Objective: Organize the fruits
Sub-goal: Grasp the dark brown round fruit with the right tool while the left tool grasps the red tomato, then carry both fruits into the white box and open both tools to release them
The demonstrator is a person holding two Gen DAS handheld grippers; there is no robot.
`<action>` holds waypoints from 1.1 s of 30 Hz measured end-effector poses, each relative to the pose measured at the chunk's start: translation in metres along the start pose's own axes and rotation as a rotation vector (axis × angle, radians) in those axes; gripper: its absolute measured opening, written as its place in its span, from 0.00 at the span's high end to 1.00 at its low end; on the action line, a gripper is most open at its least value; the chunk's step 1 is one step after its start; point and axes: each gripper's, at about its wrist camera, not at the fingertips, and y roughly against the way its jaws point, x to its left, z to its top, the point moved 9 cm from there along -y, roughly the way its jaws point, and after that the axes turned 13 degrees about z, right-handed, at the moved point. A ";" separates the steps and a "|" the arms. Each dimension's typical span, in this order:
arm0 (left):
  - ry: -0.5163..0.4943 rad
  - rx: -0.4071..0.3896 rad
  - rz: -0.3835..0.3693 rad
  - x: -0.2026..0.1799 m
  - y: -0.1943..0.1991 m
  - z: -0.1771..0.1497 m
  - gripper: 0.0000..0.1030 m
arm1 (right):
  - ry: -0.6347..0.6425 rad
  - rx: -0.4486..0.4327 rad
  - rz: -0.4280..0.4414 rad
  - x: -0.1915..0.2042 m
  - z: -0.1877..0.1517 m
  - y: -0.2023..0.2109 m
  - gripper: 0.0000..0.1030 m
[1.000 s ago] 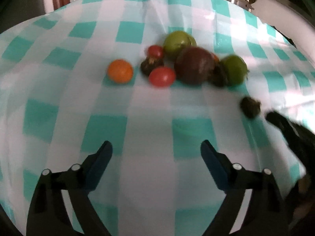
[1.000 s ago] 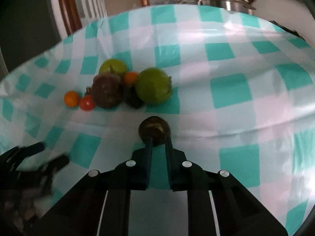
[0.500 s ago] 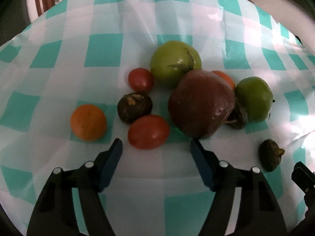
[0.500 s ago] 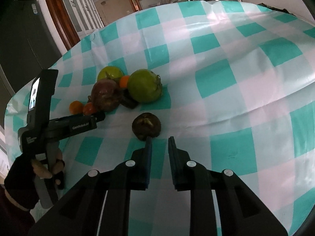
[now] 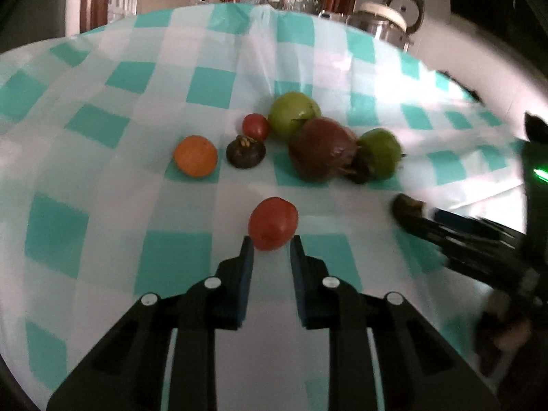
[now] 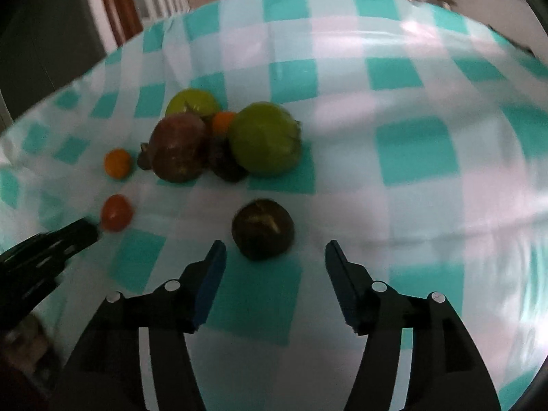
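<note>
In the left wrist view my left gripper (image 5: 271, 246) is shut on a red tomato (image 5: 272, 222), held apart from the fruit pile. The pile has an orange fruit (image 5: 195, 156), a dark mangosteen (image 5: 245, 152), a small red tomato (image 5: 255, 126), two green tomatoes (image 5: 293, 114), and a big dark-red fruit (image 5: 322, 148). In the right wrist view my right gripper (image 6: 274, 253) is open, with a lone dark mangosteen (image 6: 263, 228) lying just ahead between its fingers. The red tomato (image 6: 116, 212) shows there at the left gripper's tips.
The table wears a teal and white checked cloth (image 5: 212, 85). A steel rice cooker (image 5: 380, 20) stands beyond its far edge. The right gripper (image 5: 445, 233) reaches in from the right in the left wrist view.
My left gripper closed on the red tomato and drew it back from the pile. My right gripper opened from shut, behind the lone mangosteen.
</note>
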 end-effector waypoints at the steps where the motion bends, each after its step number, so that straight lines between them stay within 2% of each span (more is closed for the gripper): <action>1: 0.003 -0.007 -0.002 -0.002 0.002 -0.003 0.78 | 0.015 0.030 -0.025 0.001 0.002 -0.009 0.41; 3: -0.012 -0.001 -0.011 -0.005 0.005 -0.006 0.78 | 0.036 0.039 -0.076 0.002 0.007 -0.013 0.43; 5: -0.024 0.003 0.004 -0.004 0.000 -0.001 0.76 | 0.035 0.036 -0.081 0.003 0.010 -0.013 0.48; 6: -0.028 0.009 0.011 -0.004 -0.004 0.000 0.68 | 0.037 0.032 -0.080 0.004 0.010 -0.012 0.61; 7: -0.030 0.016 0.001 -0.006 -0.008 0.002 0.55 | 0.036 0.029 -0.084 0.004 0.011 -0.011 0.60; 9: -0.032 0.029 -0.015 -0.011 -0.016 0.007 0.38 | 0.023 0.017 -0.076 0.003 0.011 -0.007 0.60; 12: -0.039 0.046 -0.060 -0.028 -0.025 0.016 0.31 | -0.038 -0.044 -0.061 -0.005 0.011 0.008 0.61; 15: -0.075 0.043 0.032 -0.037 -0.043 0.026 0.30 | -0.096 -0.095 -0.039 -0.016 0.009 0.021 0.61; 18: -0.038 0.059 0.109 -0.026 -0.059 0.030 0.32 | -0.122 -0.103 -0.011 -0.021 0.010 0.023 0.60; 20: 0.005 0.071 0.117 -0.016 -0.064 0.032 0.45 | -0.131 -0.097 -0.002 -0.022 0.011 0.022 0.60; 22: 0.002 0.074 0.133 -0.008 -0.068 0.034 0.62 | -0.126 -0.095 0.001 -0.021 0.010 0.019 0.60; 27: 0.064 0.049 0.053 0.001 -0.059 0.033 0.63 | -0.151 -0.089 0.030 -0.021 0.007 0.013 0.60; 33: 0.080 -0.006 0.070 0.004 -0.020 0.019 0.63 | -0.195 -0.082 0.079 -0.026 0.004 0.009 0.60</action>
